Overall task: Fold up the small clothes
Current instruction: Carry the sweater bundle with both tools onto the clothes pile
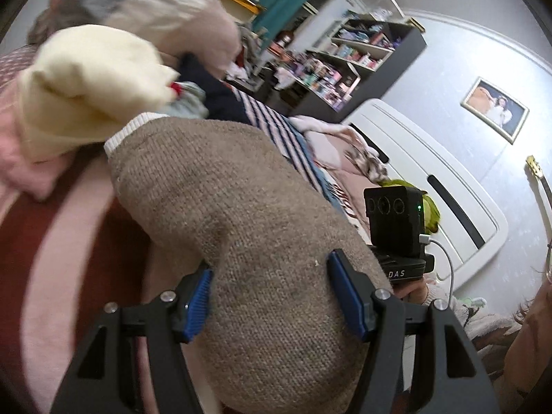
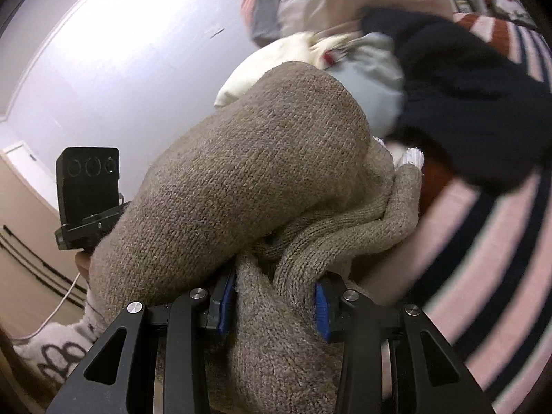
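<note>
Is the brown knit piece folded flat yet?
No. The brown knit piece is bunched and doubled over, pinched in the right tool.
</note>
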